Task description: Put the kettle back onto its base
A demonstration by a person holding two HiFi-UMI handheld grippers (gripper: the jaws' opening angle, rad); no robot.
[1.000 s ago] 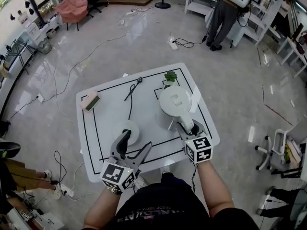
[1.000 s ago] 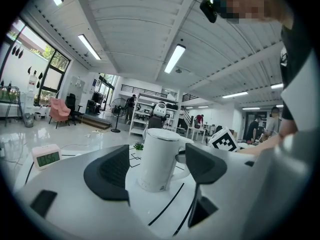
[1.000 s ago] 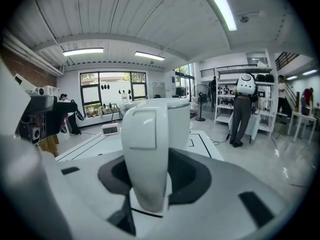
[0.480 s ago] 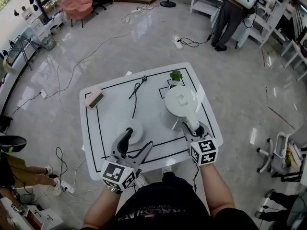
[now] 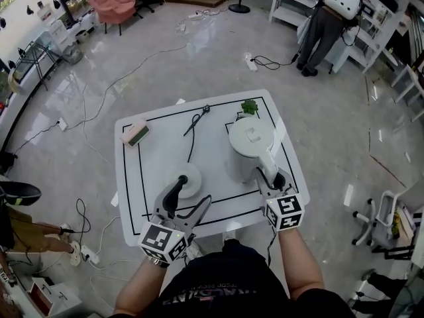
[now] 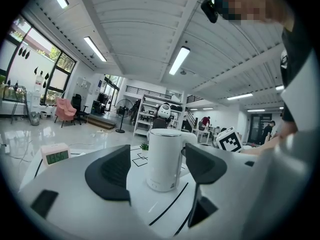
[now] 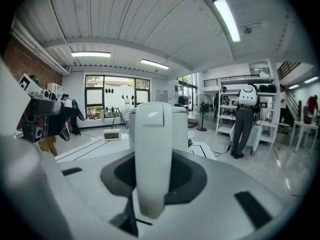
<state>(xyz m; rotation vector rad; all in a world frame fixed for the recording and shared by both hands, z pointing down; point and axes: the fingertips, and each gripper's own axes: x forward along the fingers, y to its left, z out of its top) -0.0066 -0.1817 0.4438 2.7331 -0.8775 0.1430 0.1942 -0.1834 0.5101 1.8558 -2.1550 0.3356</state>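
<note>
The white kettle stands upright on the right half of the table, its handle turned toward me. My right gripper has that handle between its jaws. The jaws are closing, and both dark pads lie against the handle's sides. The round white base sits left of the kettle with a black cord running off it. My left gripper hovers open just in front of the base and holds nothing. In the left gripper view the kettle shows well beyond the jaws.
A small pink clock lies at the table's far left corner, and a small green plant at the far right. Black lines mark the white table. A person stands at shelves far behind, and cables cross the floor.
The right jaws have drawn in onto the kettle's handle. Both hands have stayed about where they were, and the head view has shifted slightly.
</note>
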